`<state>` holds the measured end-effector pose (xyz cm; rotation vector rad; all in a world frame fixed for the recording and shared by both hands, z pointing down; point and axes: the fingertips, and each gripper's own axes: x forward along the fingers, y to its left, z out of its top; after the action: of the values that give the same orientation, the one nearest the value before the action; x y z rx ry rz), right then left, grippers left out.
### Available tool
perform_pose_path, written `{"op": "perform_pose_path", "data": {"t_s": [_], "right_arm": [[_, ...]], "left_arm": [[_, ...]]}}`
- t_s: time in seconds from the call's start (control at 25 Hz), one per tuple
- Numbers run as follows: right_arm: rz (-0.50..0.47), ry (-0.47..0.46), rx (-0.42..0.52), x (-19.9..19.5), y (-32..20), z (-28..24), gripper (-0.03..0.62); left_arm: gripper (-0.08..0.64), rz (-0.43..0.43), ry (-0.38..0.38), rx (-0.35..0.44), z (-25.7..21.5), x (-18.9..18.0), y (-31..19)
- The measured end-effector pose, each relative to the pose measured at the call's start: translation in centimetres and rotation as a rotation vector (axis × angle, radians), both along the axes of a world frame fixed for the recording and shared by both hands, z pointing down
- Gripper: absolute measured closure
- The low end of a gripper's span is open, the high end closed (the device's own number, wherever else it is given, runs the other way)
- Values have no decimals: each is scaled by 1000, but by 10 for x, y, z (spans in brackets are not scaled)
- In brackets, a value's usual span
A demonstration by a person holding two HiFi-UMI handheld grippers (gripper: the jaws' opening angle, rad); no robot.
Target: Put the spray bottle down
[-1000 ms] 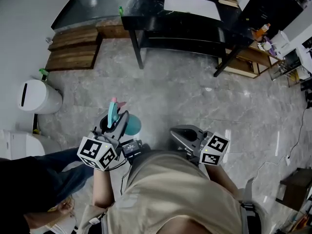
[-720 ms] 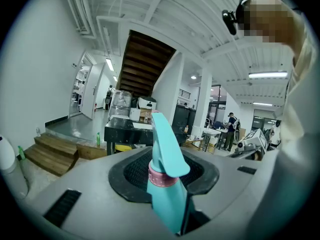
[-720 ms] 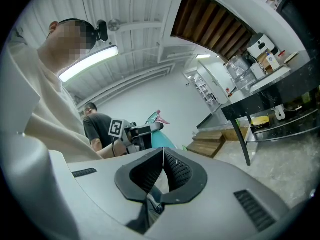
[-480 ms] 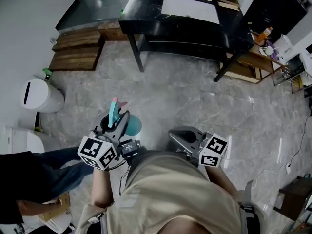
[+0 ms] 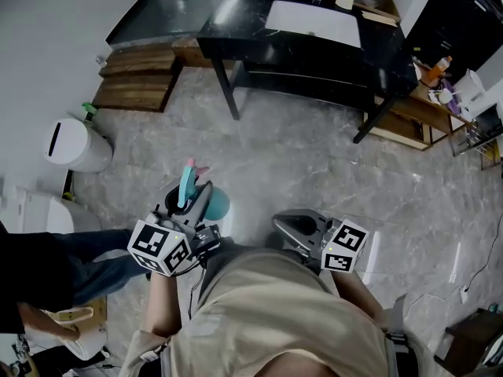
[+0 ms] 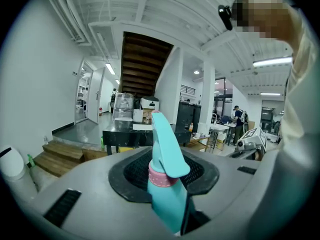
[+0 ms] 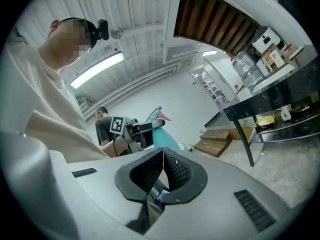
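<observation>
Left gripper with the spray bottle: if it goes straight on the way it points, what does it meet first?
Open floor lies ahead of the left gripper and its spray bottle. Beyond it the black table stands in that line, probably the first thing met; depth is unclear.

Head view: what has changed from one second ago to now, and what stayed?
The rounded white bin and the black table slid slightly rightward in the picture, so the view has shifted. The left tool stays clamped on the teal plastic spray bottle; the right tool stays shut and empty.
</observation>
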<state>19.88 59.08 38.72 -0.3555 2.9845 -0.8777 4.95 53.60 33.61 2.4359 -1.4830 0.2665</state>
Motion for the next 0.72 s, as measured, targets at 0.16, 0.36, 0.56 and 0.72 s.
{"op": "perform_pose_path", "data": {"t_s": [0.16, 0.36, 0.56, 0.72], "right_arm": [[-29, -20, 3, 4, -6, -1, 569], [-38, -33, 10, 6, -13, -4, 569], [3, -5, -10, 11, -24, 2, 569], [17, 6, 1, 11, -30, 3, 569]], "left_arm": [[428, -20, -36, 0, -2, 4, -1], [428, -29, -45, 7, -6, 6, -7], [428, -8, -39, 1, -1, 9, -19], [428, 8, -26, -1, 5, 8, -31]]}}
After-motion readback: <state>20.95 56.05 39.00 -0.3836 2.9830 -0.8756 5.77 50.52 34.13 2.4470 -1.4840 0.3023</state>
